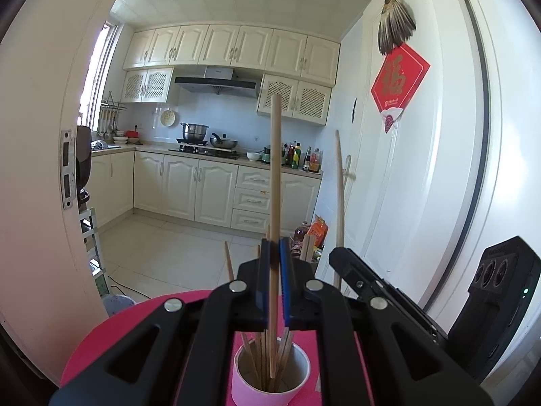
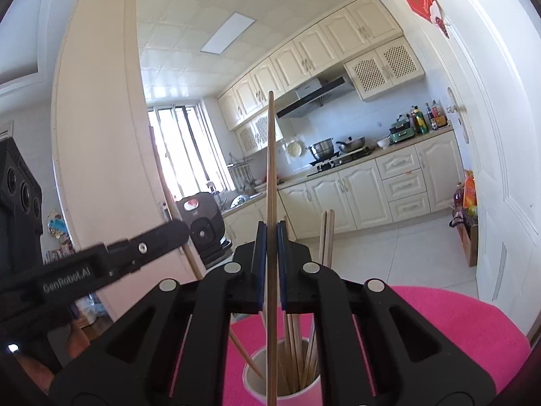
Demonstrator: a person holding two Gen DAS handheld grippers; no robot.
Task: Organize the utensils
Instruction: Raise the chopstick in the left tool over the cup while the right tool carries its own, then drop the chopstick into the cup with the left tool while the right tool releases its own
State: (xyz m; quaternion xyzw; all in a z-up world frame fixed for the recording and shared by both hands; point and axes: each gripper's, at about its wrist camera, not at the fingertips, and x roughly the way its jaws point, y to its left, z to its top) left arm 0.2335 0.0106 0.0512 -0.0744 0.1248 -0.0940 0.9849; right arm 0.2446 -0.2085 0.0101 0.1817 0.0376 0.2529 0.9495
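Note:
A pink paper cup (image 1: pixel 270 377) stands on a round pink stool (image 1: pixel 111 335) and holds several wooden chopsticks. My left gripper (image 1: pixel 274 253) is shut on one upright chopstick (image 1: pixel 275 169) whose lower end reaches into the cup. My right gripper (image 2: pixel 271 237) is shut on another upright chopstick (image 2: pixel 270 169) above the same cup (image 2: pixel 263 379). The right gripper shows at the right of the left wrist view (image 1: pixel 372 284) with its chopstick (image 1: pixel 339 203). The left gripper's arm crosses the left of the right wrist view (image 2: pixel 135 250).
The pink stool (image 2: pixel 456 331) stands in a kitchen doorway. A white door (image 1: pixel 422 169) is on the right and the door frame (image 1: pixel 40 169) on the left. Cabinets, a stove and a tiled floor (image 1: pixel 162 247) lie beyond.

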